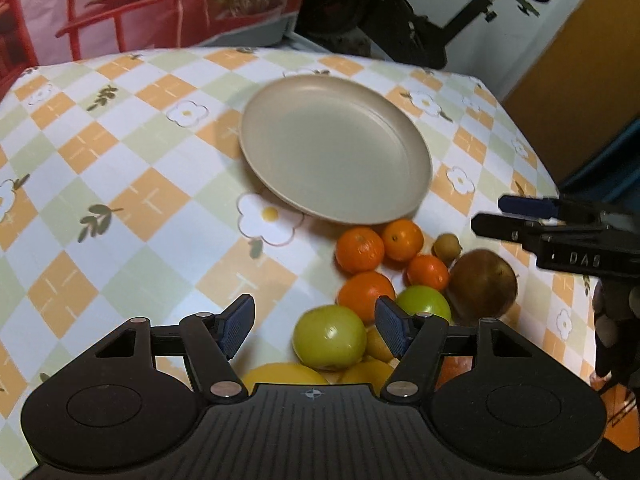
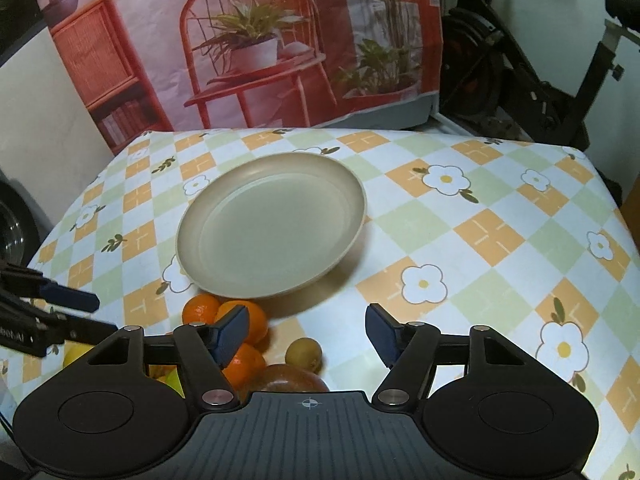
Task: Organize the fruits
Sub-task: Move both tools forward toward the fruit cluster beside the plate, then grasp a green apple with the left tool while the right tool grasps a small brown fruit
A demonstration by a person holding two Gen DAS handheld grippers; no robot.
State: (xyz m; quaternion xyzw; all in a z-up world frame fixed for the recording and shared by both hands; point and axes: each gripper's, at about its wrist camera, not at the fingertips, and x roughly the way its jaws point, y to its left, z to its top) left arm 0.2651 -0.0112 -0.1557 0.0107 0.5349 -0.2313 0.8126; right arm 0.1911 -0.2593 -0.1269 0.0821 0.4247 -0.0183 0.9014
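We see our right gripper (image 2: 306, 330) with its blue pads apart and nothing between them. An empty plate (image 2: 224, 276) sits on the checked cloth (image 2: 480, 216). Oranges (image 2: 244, 322), a small kiwi (image 2: 304, 354) and a brown fruit (image 2: 292, 378) lie near it

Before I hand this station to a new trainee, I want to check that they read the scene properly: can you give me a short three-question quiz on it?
1. True or false: the beige plate already holds fruit.
2. Which fruit sits between the fingertips of the left gripper? A) an orange B) a green apple C) the small kiwi
3. How many oranges lie in the pile, seen from the left wrist?

Key:
1. False: the plate is bare; all fruit lies on the tablecloth beside it.
2. B: the green apple; the jaws are apart and not pressing on it.
3. Four: and.
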